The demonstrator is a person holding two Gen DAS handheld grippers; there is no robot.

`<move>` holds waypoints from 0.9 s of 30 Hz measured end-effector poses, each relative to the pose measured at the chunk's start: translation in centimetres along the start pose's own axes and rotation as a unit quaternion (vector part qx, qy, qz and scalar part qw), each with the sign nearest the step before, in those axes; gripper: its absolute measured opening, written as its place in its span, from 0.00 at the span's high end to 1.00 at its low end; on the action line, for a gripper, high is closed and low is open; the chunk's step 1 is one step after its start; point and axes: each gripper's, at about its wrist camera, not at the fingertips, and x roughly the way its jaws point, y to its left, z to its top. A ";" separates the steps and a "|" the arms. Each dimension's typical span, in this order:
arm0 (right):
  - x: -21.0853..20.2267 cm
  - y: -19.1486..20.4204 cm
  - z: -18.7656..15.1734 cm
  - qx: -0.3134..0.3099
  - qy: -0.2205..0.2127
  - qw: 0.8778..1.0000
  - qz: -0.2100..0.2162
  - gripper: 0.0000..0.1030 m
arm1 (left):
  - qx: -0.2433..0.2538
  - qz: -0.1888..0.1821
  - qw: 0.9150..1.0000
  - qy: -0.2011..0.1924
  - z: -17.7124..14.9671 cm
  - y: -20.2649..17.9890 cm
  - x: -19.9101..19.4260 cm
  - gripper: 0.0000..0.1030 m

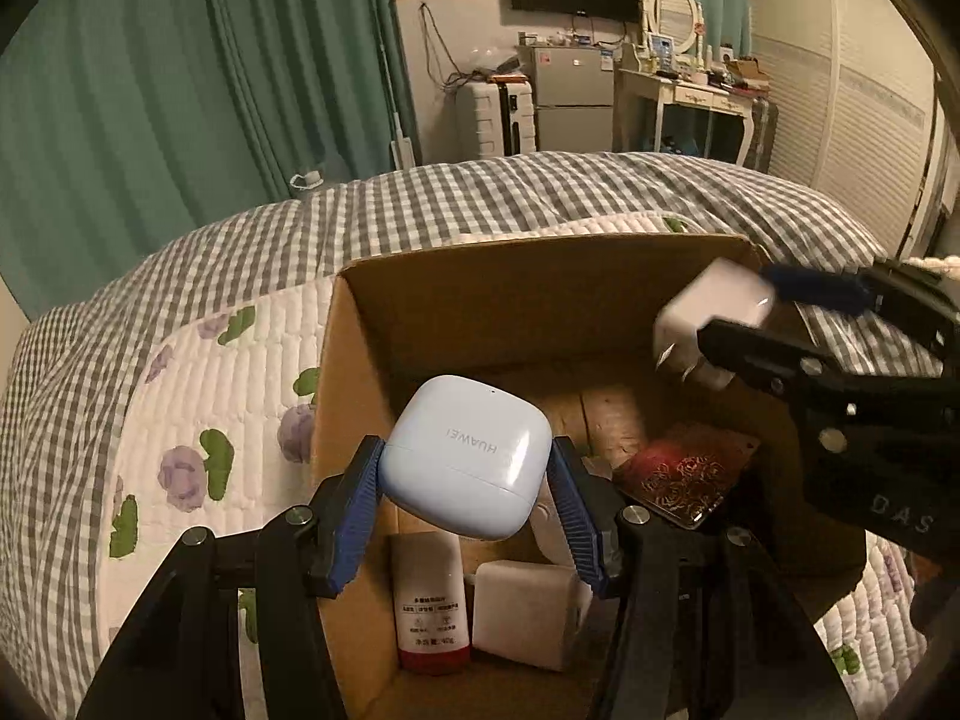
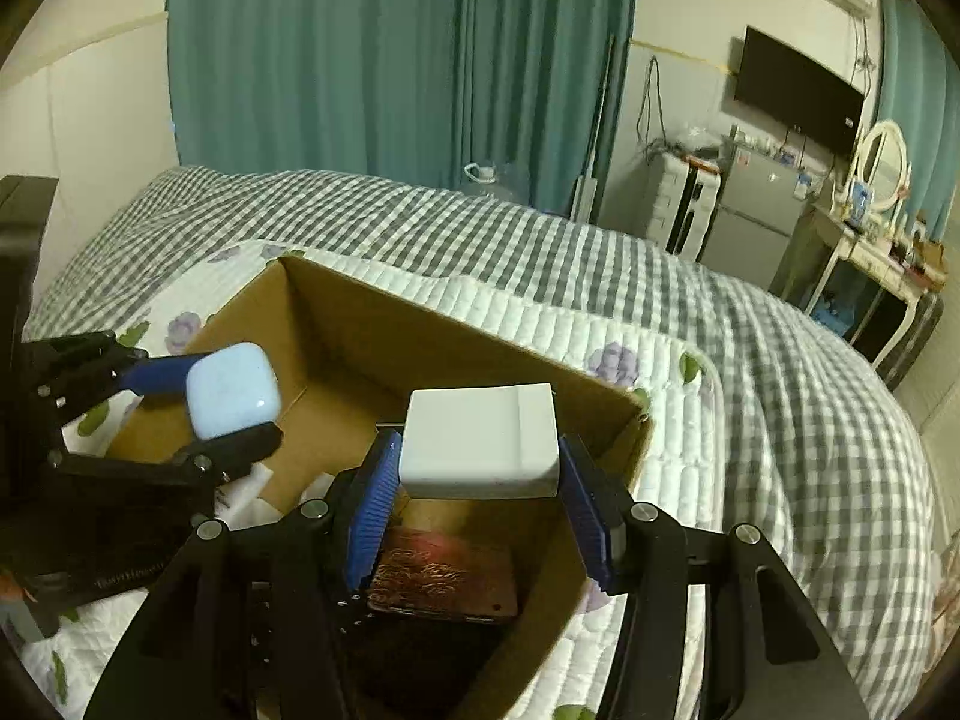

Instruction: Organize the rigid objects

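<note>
Left tongs point(image 1: 468, 474) are gripping the blue earbud case point(image 1: 465, 456), right tongs point(image 2: 477, 498) clamping a white charger point(image 2: 480, 441), both hovering over the cardboard box point(image 1: 480, 306).

1. Pale blue rounded HUAWEI earbud case point(image 1: 465, 461): lid closed, tilted, held above open brown cardboard box point(image 1: 516, 300).
2. White cube-shaped plastic charger point(image 2: 478, 441): held over same box.

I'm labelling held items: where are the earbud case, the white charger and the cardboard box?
earbud case point(image 1: 465, 459): left wrist view, on its front face by the logo.
white charger point(image 2: 480, 441): right wrist view, on its top face.
cardboard box point(image 1: 510, 294): left wrist view, on its far inner wall.
</note>
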 end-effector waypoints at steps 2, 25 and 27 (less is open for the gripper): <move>-0.8 0.2 0.4 -0.007 -0.016 1.000 -0.017 0.33 | 0.005 -0.002 1.000 0.001 0.1 -0.2 -0.5 0.44; -30.6 2.5 7.1 0.003 -0.143 0.988 -0.058 0.33 | -0.031 0.031 0.976 -0.216 4.4 2.4 -29.9 0.36; -32.5 2.9 7.1 0.013 -0.147 0.988 -0.052 0.33 | -0.030 0.031 0.972 -0.230 3.9 2.7 -31.7 0.36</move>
